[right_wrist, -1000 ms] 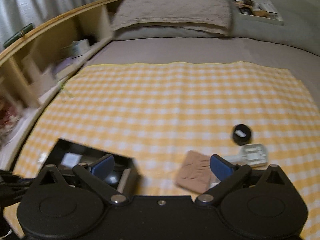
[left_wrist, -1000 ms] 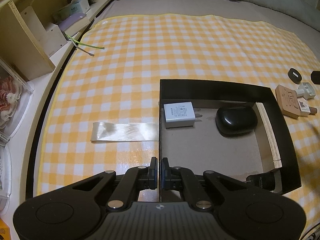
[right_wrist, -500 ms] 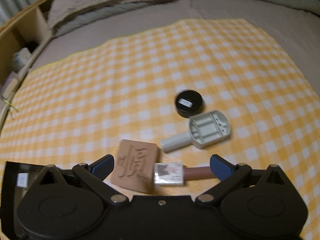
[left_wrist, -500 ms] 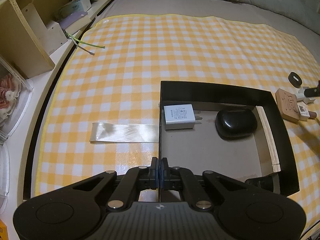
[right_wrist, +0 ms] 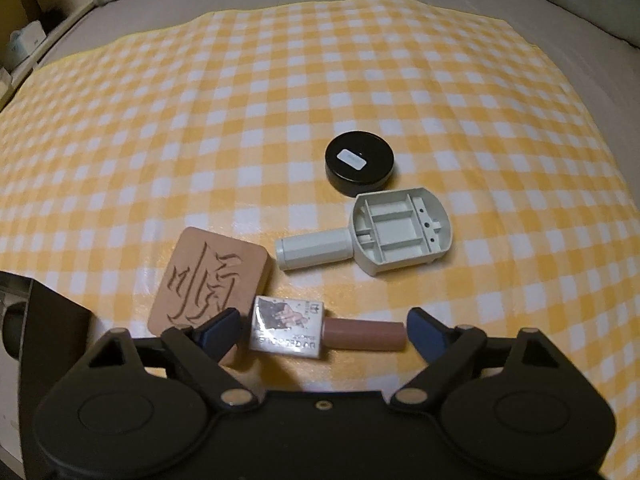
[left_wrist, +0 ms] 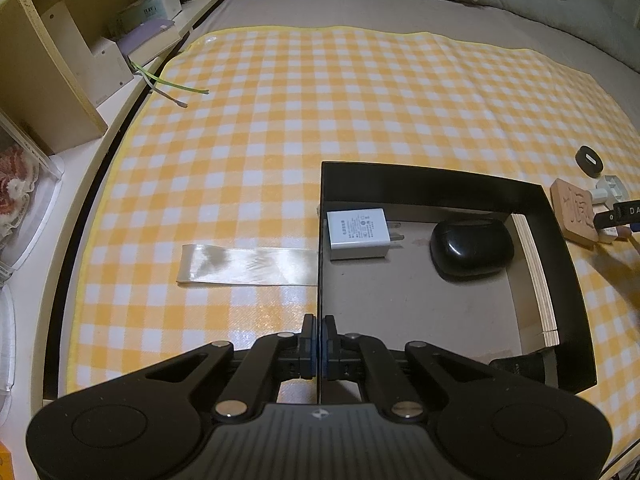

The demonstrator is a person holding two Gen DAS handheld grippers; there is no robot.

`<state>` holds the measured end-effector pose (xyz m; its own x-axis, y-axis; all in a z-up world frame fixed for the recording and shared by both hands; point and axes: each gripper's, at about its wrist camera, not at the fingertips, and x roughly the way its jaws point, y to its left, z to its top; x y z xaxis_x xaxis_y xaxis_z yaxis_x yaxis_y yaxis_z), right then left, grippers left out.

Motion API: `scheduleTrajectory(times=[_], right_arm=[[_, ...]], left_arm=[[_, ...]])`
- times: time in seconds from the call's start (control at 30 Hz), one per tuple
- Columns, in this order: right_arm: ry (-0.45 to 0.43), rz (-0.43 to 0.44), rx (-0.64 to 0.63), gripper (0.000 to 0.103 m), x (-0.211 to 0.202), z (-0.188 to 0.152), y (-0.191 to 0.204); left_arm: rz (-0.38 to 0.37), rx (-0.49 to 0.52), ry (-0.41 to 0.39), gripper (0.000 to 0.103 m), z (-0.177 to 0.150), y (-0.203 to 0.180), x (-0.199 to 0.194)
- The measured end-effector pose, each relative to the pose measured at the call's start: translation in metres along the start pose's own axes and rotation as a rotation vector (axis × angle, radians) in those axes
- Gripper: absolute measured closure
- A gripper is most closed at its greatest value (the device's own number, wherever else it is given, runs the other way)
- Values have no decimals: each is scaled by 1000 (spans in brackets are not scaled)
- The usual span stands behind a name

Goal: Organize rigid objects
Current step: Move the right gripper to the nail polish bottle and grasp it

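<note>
R gripper (right_wrist: 322,326) jaws just been closing, not yet touching the nail-polish bottle (right_wrist: 324,332) lying between them on the cloth. Wooden tile (right_wrist: 210,276) touches it at 10 o'clock; L pad may snag it. L gripper (left_wrist: 319,350) clamps box wall (left_wrist: 319,264).

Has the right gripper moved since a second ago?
Yes. The right gripper came down toward the checkered cloth; its jaws, just closing, now straddle the small bottle without touching.

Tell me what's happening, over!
Left gripper clamps box wall. Right gripper closing, straddles bottle, no contact. Wooden tile crowds left finger.
</note>
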<state>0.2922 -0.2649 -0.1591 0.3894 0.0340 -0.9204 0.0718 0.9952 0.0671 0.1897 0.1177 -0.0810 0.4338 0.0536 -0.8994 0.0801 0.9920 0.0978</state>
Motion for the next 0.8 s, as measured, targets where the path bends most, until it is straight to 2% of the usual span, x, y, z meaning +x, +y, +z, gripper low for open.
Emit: scheduleTrajectory(times=[0.2, 0.4, 0.6, 0.8], right_arm=[[8, 21, 34, 11, 9, 1, -12], [6, -42, 27, 11, 11, 2, -21], [50, -37, 77, 11, 28, 4, -46], [8, -49, -2, 7, 38, -5, -48]], left_arm=[[0, -1, 1, 100, 0, 0, 0], [4, -2, 3, 100, 1, -2, 3], [4, -4, 5, 100, 1, -3, 3], [4, -4, 5, 100, 0, -3, 3]])
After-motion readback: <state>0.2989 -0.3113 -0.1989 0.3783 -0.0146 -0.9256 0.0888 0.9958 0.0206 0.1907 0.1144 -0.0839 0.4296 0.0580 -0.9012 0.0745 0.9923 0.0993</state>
